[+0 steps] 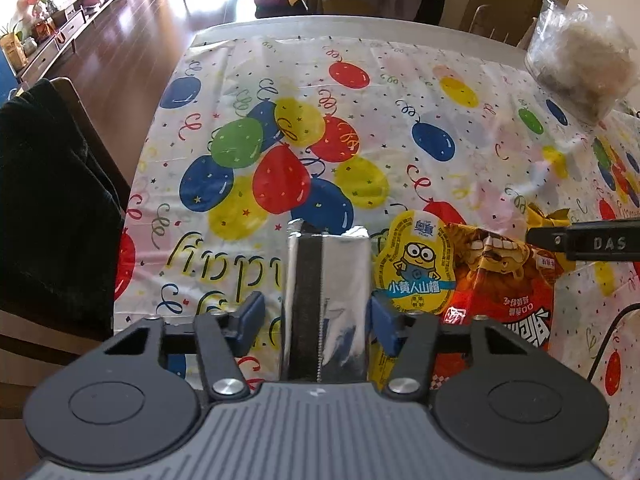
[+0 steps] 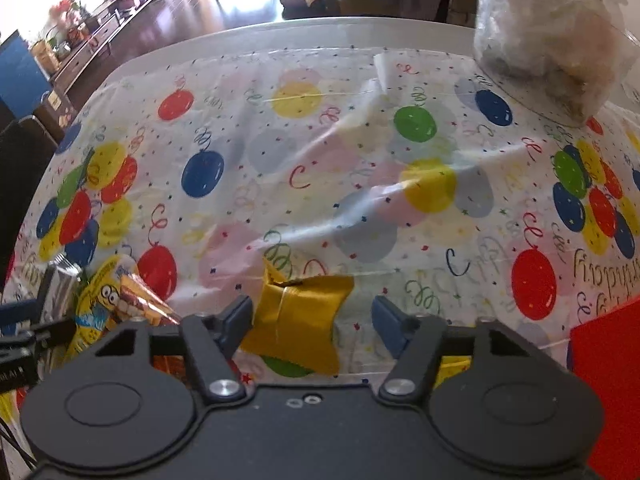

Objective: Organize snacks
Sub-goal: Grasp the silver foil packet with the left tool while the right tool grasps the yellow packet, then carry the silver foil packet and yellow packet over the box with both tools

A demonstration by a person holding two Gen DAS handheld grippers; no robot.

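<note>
Snack packets on the balloon-print desk (image 1: pixel 400 80)

Left gripper (image 1: pixel 316 316) jaws stand partly open around the silver packet (image 1: pixel 344 280) (right pad touching); right gripper (image 2: pixel 312 320) jaws stand partly open, the left pad against the gold packet (image 2: pixel 300 316).

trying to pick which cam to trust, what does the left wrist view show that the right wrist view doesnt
Only the left wrist view: the left gripper with the silver packet between its blue pads, one pad apart from it; the full front of the red-orange snack bag; a dark cloth on a chair.

Only the right wrist view: the right gripper around the gold packet, one pad clear of it; a red object at the right edge.

Both: the balloon tablecloth, the yellow cartoon pouch and the clear bag of pale snacks.
</note>
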